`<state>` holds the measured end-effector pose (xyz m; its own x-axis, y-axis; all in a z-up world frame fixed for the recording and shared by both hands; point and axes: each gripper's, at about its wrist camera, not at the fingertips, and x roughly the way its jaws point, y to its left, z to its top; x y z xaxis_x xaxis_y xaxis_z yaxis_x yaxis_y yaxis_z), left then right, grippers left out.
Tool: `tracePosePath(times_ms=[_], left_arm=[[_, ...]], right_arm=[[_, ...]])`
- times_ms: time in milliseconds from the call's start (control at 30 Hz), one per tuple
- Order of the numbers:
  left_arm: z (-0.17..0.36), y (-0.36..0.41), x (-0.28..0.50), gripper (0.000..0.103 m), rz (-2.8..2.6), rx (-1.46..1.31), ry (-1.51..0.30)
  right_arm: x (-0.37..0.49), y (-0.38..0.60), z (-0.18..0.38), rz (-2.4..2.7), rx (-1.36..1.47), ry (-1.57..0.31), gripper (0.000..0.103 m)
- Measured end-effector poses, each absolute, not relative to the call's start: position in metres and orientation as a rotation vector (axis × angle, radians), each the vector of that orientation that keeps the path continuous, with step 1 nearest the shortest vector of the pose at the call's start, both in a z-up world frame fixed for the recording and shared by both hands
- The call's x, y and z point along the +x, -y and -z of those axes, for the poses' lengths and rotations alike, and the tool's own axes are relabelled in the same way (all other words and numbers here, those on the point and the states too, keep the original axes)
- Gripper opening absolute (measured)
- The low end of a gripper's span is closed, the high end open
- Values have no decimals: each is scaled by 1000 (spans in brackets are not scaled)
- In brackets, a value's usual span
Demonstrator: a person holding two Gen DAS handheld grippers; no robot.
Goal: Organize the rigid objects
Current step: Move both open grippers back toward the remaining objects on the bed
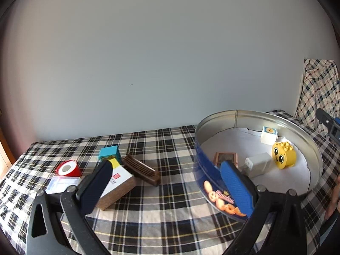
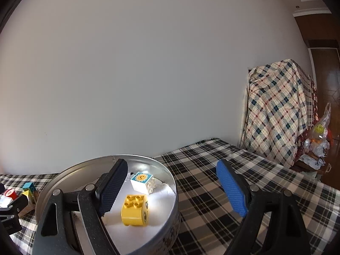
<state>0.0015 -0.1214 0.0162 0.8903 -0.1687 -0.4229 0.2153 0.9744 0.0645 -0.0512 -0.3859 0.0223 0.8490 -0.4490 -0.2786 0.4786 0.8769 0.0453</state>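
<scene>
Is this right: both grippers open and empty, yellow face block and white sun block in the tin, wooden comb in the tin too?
Not quite. The wooden comb lies on the plaid cloth left of the tin, not in it; the left wrist view shows this. The rest holds: left gripper and right gripper open and empty, yellow face block and white sun block in the tin.

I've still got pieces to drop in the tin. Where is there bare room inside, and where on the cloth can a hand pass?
In the cookie tin, the white floor near the front rim is bare; the yellow block, sun block and white adapter crowd the middle and back. On the cloth, the strip between the comb and the tin is free; the cloth's left side is cluttered.
</scene>
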Motion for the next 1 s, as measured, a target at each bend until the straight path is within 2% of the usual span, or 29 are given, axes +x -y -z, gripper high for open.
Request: tracePosePath(times_ms=[467, 1000], left_arm=[[-12, 61, 8, 103, 159, 84, -445], [-5, -7, 27, 103, 81, 50, -496]], right_arm=[[-63, 327, -20, 418, 107, -279, 87], [-15, 216, -5, 169, 100, -373, 87]])
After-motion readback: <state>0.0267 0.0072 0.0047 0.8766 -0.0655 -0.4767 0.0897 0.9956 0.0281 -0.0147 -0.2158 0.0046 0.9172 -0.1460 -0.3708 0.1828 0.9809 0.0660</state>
